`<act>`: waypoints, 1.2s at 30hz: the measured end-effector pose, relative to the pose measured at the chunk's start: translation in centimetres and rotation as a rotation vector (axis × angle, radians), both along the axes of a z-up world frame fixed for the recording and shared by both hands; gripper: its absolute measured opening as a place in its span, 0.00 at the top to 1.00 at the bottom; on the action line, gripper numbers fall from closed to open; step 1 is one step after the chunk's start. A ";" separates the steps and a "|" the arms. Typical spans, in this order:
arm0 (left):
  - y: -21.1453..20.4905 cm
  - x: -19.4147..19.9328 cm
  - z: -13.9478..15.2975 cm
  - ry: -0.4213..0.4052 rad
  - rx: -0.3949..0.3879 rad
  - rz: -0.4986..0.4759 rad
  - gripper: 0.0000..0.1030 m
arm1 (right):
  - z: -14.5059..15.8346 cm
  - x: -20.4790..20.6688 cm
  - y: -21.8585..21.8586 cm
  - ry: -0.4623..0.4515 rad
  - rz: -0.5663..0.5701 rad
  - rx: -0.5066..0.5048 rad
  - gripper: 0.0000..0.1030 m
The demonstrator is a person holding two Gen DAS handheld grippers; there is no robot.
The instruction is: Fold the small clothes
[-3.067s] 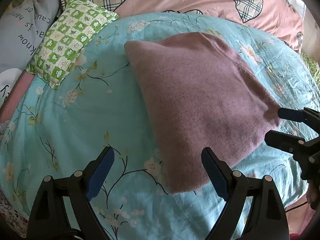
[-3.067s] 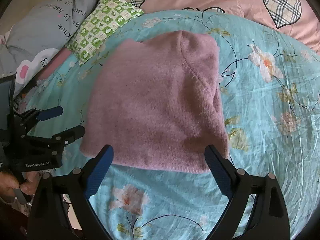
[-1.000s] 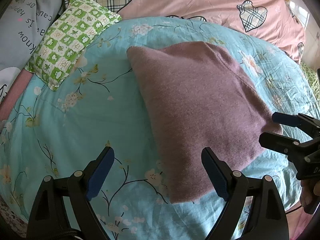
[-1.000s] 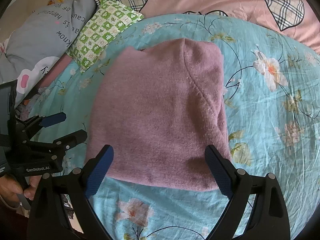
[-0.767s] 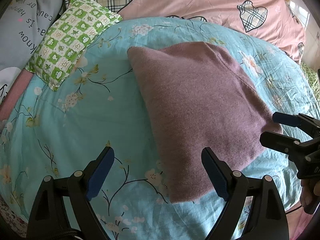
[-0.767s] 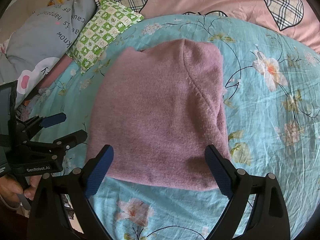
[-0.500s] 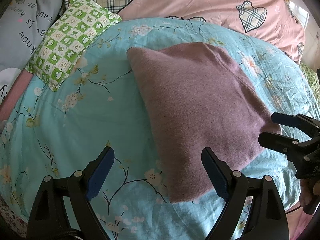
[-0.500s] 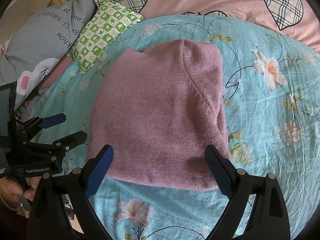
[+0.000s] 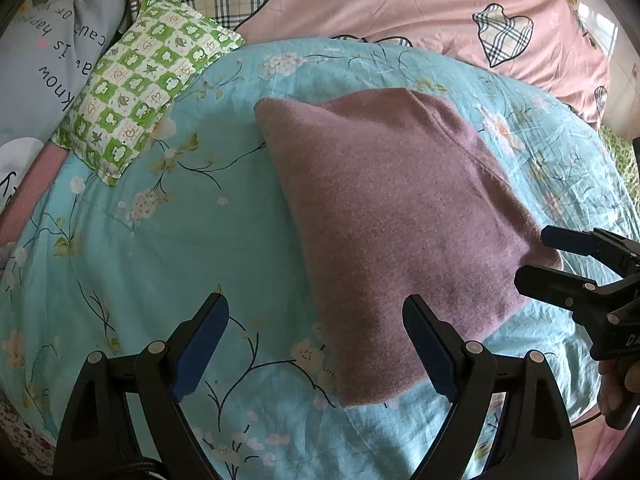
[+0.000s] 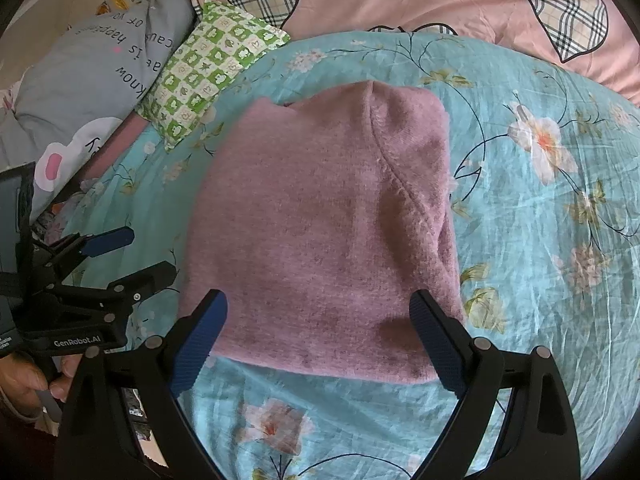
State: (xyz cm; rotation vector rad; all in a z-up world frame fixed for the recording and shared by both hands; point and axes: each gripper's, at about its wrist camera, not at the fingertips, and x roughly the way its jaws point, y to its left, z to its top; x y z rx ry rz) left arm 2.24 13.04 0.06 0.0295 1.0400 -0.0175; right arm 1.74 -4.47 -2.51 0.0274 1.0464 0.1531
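A folded mauve knit garment (image 9: 400, 216) lies flat on the turquoise floral bedspread (image 9: 160, 240); it also shows in the right wrist view (image 10: 320, 232). My left gripper (image 9: 316, 344) is open and empty, hovering over the garment's near left corner. My right gripper (image 10: 320, 340) is open and empty, hovering over the garment's near edge. Each gripper also shows in the other's view, the right one (image 9: 548, 256) by the garment's right corner, the left one (image 10: 140, 256) beside its left edge.
A green checked pillow (image 9: 144, 80) and a grey printed pillow (image 10: 88, 76) lie at the back left. A pink quilt with plaid hearts (image 9: 380, 8) runs along the back. The bed's edge is near the grippers.
Both grippers have stayed open and nearly still over the last second. The garment lies as before.
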 end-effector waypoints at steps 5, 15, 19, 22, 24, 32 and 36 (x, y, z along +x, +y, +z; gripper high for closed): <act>0.0 0.0 0.0 -0.001 0.002 -0.002 0.13 | 0.0 0.0 0.0 0.001 0.000 0.000 0.10; -0.2 -0.1 0.2 -0.003 0.005 -0.001 0.13 | 0.1 0.0 -0.2 0.003 -0.002 0.006 0.10; -0.4 -0.2 0.3 -0.008 0.011 0.002 0.13 | 0.2 0.1 -0.3 0.002 0.000 0.007 0.10; -0.4 -0.2 0.3 -0.010 0.017 0.005 0.13 | 0.2 0.1 -0.3 0.002 0.002 0.007 0.10; -0.5 -0.2 0.2 -0.012 0.023 0.006 0.13 | 0.1 0.0 -0.4 0.003 -0.002 0.008 0.10; -0.7 -0.2 0.3 -0.020 0.020 0.002 0.16 | 0.5 0.0 -0.9 0.000 -0.020 0.021 0.10; -0.7 -0.1 0.4 -0.020 0.019 0.001 0.16 | 0.4 0.0 -1.3 0.002 -0.032 0.029 0.10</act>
